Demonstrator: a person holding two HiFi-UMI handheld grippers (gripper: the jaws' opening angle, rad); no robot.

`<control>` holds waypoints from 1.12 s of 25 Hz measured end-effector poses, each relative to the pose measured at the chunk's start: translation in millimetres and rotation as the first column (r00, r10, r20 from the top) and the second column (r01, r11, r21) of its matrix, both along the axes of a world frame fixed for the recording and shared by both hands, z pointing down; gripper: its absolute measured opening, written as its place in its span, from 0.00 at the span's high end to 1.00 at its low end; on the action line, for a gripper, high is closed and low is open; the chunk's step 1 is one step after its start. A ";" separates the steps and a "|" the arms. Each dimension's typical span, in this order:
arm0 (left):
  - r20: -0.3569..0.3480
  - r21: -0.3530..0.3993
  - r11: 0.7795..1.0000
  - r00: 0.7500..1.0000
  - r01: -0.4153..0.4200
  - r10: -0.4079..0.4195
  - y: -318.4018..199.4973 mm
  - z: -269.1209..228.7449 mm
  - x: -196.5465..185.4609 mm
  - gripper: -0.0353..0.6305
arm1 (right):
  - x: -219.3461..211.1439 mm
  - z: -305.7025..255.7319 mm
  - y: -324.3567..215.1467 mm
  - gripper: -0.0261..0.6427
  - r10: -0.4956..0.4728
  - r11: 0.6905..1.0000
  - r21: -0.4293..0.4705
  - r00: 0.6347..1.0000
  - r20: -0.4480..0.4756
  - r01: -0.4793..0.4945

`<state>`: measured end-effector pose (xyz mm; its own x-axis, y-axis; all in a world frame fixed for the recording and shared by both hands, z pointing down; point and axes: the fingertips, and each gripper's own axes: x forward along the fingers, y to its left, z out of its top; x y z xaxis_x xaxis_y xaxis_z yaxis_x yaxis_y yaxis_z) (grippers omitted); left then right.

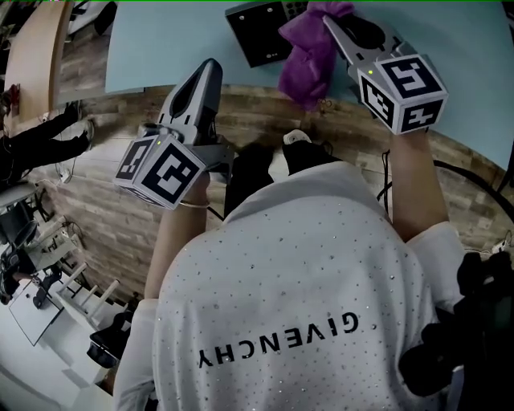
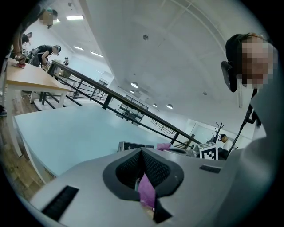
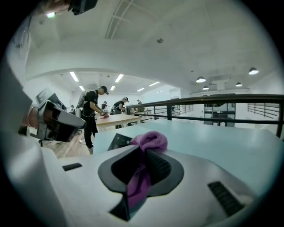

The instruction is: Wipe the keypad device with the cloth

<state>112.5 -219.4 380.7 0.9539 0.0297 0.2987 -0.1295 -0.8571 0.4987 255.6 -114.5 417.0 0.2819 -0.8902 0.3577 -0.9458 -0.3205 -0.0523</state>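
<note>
Purple cloth is clamped in my right gripper, hanging just right of the black keypad device on the pale table, so I judge the wipe goes leftward. My left gripper, jaws together, hovers near the table edge

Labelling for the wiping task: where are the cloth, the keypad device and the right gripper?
cloth (image 1: 309,60): head view, hanging middle.
keypad device (image 1: 257,32): head view, dark top face.
right gripper (image 1: 328,18): head view, between jaw tips.
</note>
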 end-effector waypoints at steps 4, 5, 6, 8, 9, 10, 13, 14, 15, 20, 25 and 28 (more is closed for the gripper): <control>0.004 -0.002 1.000 1.000 0.016 -0.016 4.6 1.4 -8.5 0.94 | -35.1 -8.5 -27.1 0.89 -0.153 0.988 0.040 0.988 0.014 0.152; 0.004 0.005 1.000 1.000 0.020 -0.020 4.3 2.8 -12.5 0.94 | -44.7 -4.3 -35.0 0.89 -0.185 0.982 0.035 0.983 0.014 0.185; 0.001 0.016 0.999 1.000 0.028 -0.028 2.2 3.3 -17.5 0.94 | -53.7 0.3 -43.3 0.89 -0.212 0.977 0.025 0.977 0.008 0.212; -0.009 0.050 0.997 0.998 0.060 -0.060 -5.8 1.5 -30.6 0.94 | -69.5 7.0 -59.2 0.89 -0.254 0.967 -0.003 0.967 -0.012 0.254; -0.011 0.064 0.995 0.997 0.080 -0.080 -10.7 0.4 -37.5 0.94 | -75.4 9.8 -65.9 0.89 -0.269 0.963 -0.018 0.963 -0.021 0.269; -0.011 0.069 0.993 0.995 0.100 -0.099 -15.5 -0.1 -43.7 0.94 | -79.4 12.7 -71.7 0.89 -0.279 0.960 -0.034 0.960 -0.026 0.278; -0.002 0.052 0.987 0.989 0.150 -0.150 -28.2 2.1 -57.8 0.94 | -81.7 20.2 -88.7 0.89 -0.270 0.962 -0.052 0.963 -0.001 0.269; 0.002 0.050 0.985 0.986 0.164 -0.164 -32.5 5.0 -62.0 0.94 | -82.3 22.9 -94.6 0.89 -0.262 0.964 -0.043 0.965 0.022 0.263; 0.005 0.049 0.984 0.985 0.174 -0.174 -36.6 9.2 -66.4 0.94 | -84.3 26.2 -100.2 0.89 -0.255 0.966 -0.029 0.966 0.048 0.256; -0.005 0.050 0.990 0.991 0.133 -0.133 -42.2 34.5 -85.5 0.94 | -103.0 37.5 -106.8 0.89 -0.220 0.975 0.019 0.973 0.074 0.219; 0.012 0.091 0.996 1.000 -0.011 0.010 -31.5 58.8 -70.2 0.94 | -87.8 34.9 -85.3 0.89 -0.118 0.993 0.025 0.992 0.046 0.117; 0.002 0.066 0.996 0.998 -0.066 0.066 -27.9 67.6 -64.1 0.94 | -75.8 36.3 -71.9 0.89 -0.053 0.998 0.029 0.998 0.015 0.053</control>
